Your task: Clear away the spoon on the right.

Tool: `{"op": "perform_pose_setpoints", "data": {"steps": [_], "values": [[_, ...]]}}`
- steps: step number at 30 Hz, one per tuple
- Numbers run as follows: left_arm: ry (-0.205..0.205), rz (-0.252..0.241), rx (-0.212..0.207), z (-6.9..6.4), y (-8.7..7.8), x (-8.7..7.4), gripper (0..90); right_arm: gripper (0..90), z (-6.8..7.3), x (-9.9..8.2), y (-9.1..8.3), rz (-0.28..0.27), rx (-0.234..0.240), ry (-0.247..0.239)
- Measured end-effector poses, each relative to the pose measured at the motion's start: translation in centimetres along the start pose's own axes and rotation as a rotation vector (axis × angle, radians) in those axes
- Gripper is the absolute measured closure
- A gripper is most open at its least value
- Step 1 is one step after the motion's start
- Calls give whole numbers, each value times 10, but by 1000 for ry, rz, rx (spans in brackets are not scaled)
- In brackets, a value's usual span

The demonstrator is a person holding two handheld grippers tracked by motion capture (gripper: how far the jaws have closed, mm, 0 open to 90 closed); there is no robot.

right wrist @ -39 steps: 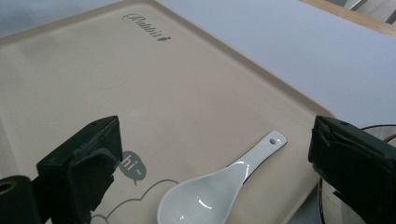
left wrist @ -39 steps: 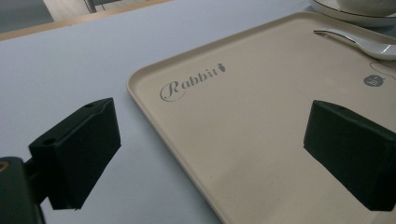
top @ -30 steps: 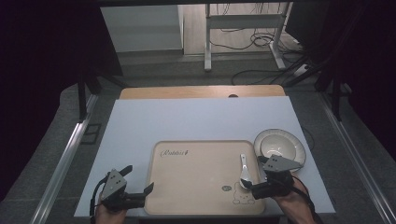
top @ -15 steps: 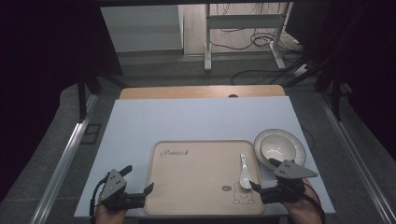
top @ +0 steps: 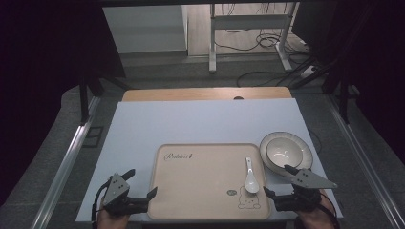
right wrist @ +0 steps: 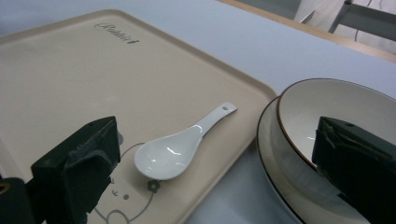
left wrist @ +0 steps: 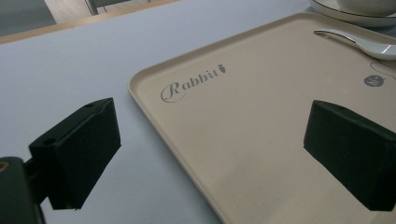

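A beige tray (top: 191, 191) printed "Rabbit" lies on the white tabletop near its front edge. A white ceramic spoon (top: 250, 179) rests on the tray's right side, handle pointing away. Just right of the tray, a pale bowl (top: 285, 152) stands on a plate (top: 305, 151). My right gripper (top: 278, 180) is open at the tray's front right corner, with the spoon (right wrist: 173, 151) and the bowl (right wrist: 336, 102) lying ahead of its jaws. At the tray's front left corner my left gripper (top: 141, 182) is open, and the tray rim (left wrist: 140, 98) runs between its jaws.
The white tabletop (top: 191, 124) stretches bare behind the tray. A wooden strip (top: 205, 94) runs along its far edge. Beyond it are grey floor, a metal stand (top: 248, 43) and cables. Metal rails (top: 67, 162) flank the table.
My right gripper has drawn back from the spoon toward the front right corner, leaving the spoon lying on the tray. The left gripper has barely moved.
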State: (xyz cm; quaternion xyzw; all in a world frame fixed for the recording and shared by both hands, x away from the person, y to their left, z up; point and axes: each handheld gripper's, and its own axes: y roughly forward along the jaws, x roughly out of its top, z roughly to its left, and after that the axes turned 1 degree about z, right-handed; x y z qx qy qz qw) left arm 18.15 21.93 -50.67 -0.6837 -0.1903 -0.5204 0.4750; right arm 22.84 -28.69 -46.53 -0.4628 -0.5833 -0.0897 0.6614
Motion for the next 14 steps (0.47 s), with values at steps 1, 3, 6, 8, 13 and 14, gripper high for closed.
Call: {"op": "perform_pose_setpoints", "data": {"steps": [1,3,6,8,13,14], "values": [[0,0,0,0,0,0,37,9,-1,-2,-1,-4,-3,2],[0,1,1,0,0,0,37,9,-3,-5,-2,-9,-6,11],[0,1,2,0,0,0,37,9,-6,-12,-2,-6,-24,22],[0,2,2,0,0,-1,37,9,-7,-14,-1,-4,-24,29],[1,5,0,1,1,0,37,9,-9,-21,4,12,-30,42],[0,5,0,0,1,0,37,9,-9,-21,4,9,-28,44]]}}
